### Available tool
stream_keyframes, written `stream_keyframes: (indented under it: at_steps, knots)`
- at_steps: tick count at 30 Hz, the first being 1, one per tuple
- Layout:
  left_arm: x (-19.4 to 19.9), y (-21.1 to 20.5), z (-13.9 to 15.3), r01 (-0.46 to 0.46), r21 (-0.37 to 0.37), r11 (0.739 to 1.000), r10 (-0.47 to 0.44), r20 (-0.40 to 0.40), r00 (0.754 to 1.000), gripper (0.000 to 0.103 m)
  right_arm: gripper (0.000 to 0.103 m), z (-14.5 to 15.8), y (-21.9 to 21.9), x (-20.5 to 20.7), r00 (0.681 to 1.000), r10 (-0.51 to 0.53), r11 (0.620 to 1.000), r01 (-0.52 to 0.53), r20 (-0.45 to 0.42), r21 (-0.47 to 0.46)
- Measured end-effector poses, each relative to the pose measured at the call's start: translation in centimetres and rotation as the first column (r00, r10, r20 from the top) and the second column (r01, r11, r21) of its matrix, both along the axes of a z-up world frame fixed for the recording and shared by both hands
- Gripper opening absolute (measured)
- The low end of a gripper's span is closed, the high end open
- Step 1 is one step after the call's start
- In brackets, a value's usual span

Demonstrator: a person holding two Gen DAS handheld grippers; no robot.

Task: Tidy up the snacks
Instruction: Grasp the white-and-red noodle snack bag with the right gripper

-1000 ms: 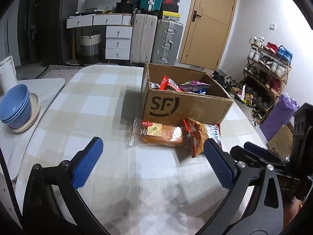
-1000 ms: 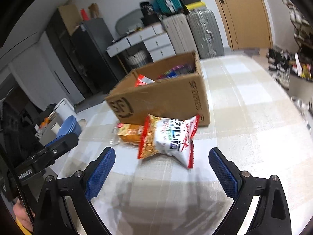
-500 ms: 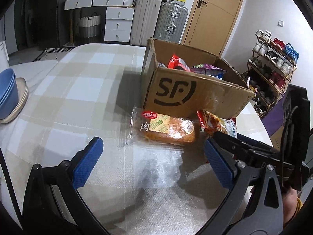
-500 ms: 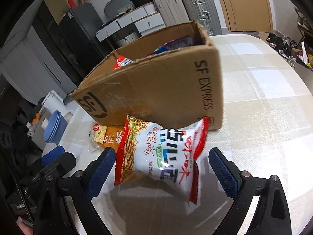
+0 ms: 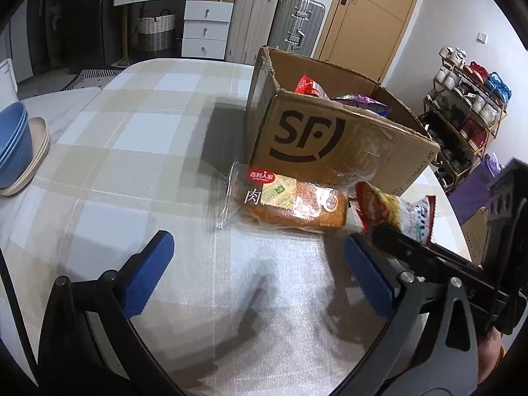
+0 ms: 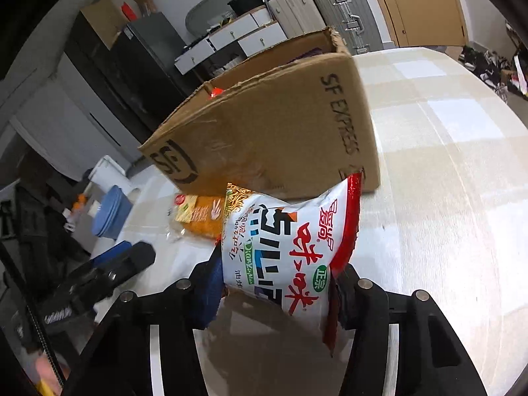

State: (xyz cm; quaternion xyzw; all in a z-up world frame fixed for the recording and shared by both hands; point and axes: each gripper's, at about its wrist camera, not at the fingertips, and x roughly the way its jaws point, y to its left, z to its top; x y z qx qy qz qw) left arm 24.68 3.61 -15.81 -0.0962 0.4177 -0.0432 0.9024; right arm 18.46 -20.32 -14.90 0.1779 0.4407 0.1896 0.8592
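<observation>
Since the earlier frame, your right gripper (image 6: 277, 293) has gone from wide open to clamped on the noodle bag (image 6: 287, 250), one blue pad on each side. You now hold the bag just in front of the box (image 6: 274, 138), beside the bread (image 5: 290, 204) lying on the table (image 5: 132, 138). Your left gripper (image 5: 257, 267) sits wide open and holds nothing, low over the table, facing the bread. Other snacks (image 5: 356, 99) show inside the box.
</observation>
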Motion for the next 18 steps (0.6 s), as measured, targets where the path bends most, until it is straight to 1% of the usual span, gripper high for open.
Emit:
stream_keyframes:
  at_steps: [1, 4, 7, 11, 13, 15, 18]
  knots:
    - [0.1, -0.1, -0.1, 0.001, -0.003, 1.0, -0.001, -0.002, 1.0, 0.103, 0.054, 0.0, -0.3, -0.5, 1.0, 0.011, 0.999, -0.012, 0.008, 0.034]
    - [0.0, 0.2, -0.1, -0.005, -0.002, 1.0, 0.004, -0.01, 1.0, 0.103, 0.054, -0.1, -1.5, -1.9, 1.0, 0.002, 0.998, -0.003, 0.021, 0.07]
    - [-0.3, 0.6, -0.1, -0.011, -0.005, 1.0, 0.011, -0.014, 1.0, 0.103, 0.054, -0.3, -2.8, -3.0, 0.999, -0.005, 0.99, 0.001, 0.033, 0.139]
    - [0.7, 0.4, -0.4, -0.019, -0.031, 0.999, 0.018, -0.047, 0.999, 0.102, 0.054, -0.3, -4.3, -3.8, 0.998, -0.016, 0.977, 0.003, 0.062, 0.215]
    - [1.4, 0.1, -0.7, -0.019, -0.043, 0.999, 0.016, -0.062, 0.998, 0.102, 0.054, 0.2, -4.5, -4.2, 0.994, -0.021, 0.978, -0.001, 0.104, 0.208]
    - [2.3, -0.5, -1.1, -0.022, -0.034, 0.999, 0.019, -0.085, 0.996, 0.102, 0.054, 0.3, -4.4, -4.5, 0.993, -0.021, 0.979, -0.003, 0.116, 0.203]
    - [3.4, -1.3, -1.4, -0.019, -0.041, 0.999, 0.015, -0.101, 0.995, 0.102, 0.054, 0.7, -3.9, -4.9, 0.989, -0.001, 0.984, -0.026, 0.15, 0.179]
